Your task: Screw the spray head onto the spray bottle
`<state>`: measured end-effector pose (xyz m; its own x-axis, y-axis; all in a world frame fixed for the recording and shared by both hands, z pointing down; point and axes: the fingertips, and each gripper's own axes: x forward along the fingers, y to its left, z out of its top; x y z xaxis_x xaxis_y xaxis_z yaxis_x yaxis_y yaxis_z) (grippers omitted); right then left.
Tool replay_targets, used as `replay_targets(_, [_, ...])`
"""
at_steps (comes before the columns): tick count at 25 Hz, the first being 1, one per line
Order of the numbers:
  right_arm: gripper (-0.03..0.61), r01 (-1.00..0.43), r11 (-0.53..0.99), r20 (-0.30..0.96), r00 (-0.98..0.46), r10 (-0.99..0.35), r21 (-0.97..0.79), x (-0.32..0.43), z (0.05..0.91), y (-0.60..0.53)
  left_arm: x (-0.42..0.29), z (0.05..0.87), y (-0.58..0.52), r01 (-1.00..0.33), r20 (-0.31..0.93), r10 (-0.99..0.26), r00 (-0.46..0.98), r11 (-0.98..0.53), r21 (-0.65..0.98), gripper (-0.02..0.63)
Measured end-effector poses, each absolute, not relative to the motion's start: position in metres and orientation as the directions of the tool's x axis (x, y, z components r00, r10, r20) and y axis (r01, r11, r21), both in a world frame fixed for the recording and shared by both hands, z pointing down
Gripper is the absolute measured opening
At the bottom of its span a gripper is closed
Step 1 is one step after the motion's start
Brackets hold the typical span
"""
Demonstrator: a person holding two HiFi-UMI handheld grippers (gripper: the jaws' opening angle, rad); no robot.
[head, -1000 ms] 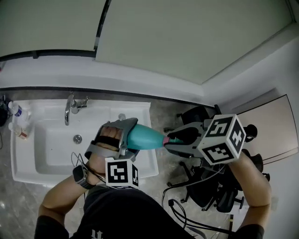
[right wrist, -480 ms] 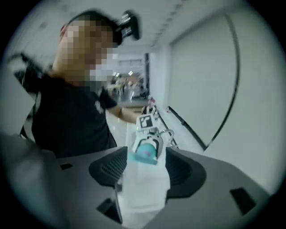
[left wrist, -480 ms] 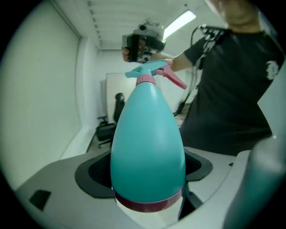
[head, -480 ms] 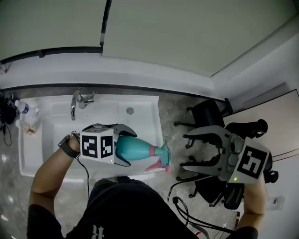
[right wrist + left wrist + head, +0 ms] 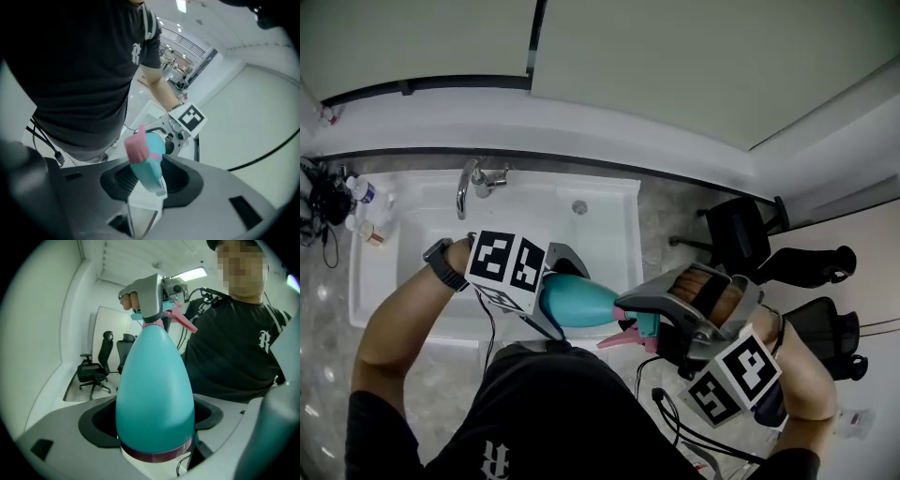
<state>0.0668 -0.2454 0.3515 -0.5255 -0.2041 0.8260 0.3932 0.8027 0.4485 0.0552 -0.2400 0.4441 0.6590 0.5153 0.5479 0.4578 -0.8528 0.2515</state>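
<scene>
A teal spray bottle [image 5: 579, 302] lies level over the sink's front edge, with its teal and pink spray head [image 5: 630, 330] on the neck, pointing right. My left gripper [image 5: 561, 292] is shut on the bottle's wide base [image 5: 154, 394]. My right gripper [image 5: 643, 328] has its jaws closing around the spray head [image 5: 144, 157], which sits between the pads and touches them. In the left gripper view the right gripper [image 5: 149, 295] covers the head [image 5: 180, 320] at the top of the bottle.
A white sink [image 5: 384, 291] with a chrome tap [image 5: 473, 183] lies under the left arm. Small bottles [image 5: 364, 192] stand at its left rim. Black office chairs [image 5: 741, 230] are at the right, and cables [image 5: 675, 422] trail on the floor.
Half a second ago the right gripper hung open, clear of the bottle to the right. Now it has come in and closed round the spray head. The left gripper keeps its hold.
</scene>
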Motion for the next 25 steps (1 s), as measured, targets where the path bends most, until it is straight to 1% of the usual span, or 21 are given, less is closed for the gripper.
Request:
replay_targets(1, [0.132,0.348,0.832,0.825,-0.526,-0.207,0.431,0.068,0.354,-0.25,0.055,0.445,-0.246,0.412,0.574,0.463,0.675,-0.882,0.227,0.426])
replay_targets(3, [0.132,0.239,0.891,0.81,-0.551,-0.203,0.386,0.068,0.36,-0.259,0.054,0.453,-0.26,0.297,0.669,0.3,0.68,-0.947,0.122,0.426])
replay_targets(5, [0.132,0.151,0.927,0.788,-0.584,-0.196,0.343,0.064,0.366,-0.263,0.049,0.466,-0.271,0.193,0.768,0.12,0.629,-0.981,-0.005,0.426])
replay_targets(7, [0.132,0.108,0.945,0.782,-0.594,-0.189,0.31,0.054,0.374,-0.261,0.041,0.482,-0.271,0.149,0.83,0.018,0.557,-0.986,-0.078,0.426])
replay_targets(8, [0.132,0.097,0.951,0.785,-0.592,-0.182,0.293,0.048,0.38,-0.256,0.036,0.49,-0.267,0.148,0.848,0.008,0.53,-0.985,-0.084,0.426])
replay_targets(9, [0.132,0.088,0.958,0.789,-0.59,-0.17,0.272,0.043,0.386,-0.251,0.03,0.498,-0.259,0.156,0.856,0.024,0.516,-0.985,-0.067,0.426])
replay_targets(13, [0.132,0.023,0.988,0.796,-0.596,-0.112,0.156,0.024,0.409,-0.223,0.012,0.52,-0.217,0.214,0.831,0.174,0.528,-0.974,0.069,0.426])
replay_targets(17, [0.132,-0.021,0.997,0.794,-0.604,-0.067,0.068,0.014,0.433,-0.188,-0.001,0.543,-0.173,0.261,0.824,0.277,0.494,-0.951,0.163,0.425])
replay_targets(20, [0.132,-0.006,0.998,0.765,-0.642,-0.049,0.059,0.009,0.434,-0.148,-0.01,0.542,-0.131,0.261,0.831,0.3,0.469,-0.946,0.195,0.426])
replay_targets(25, [0.132,0.028,0.995,0.718,-0.694,-0.051,0.098,0.016,0.423,-0.049,-0.009,0.531,-0.036,0.226,0.861,0.272,0.43,-0.956,0.189,0.426])
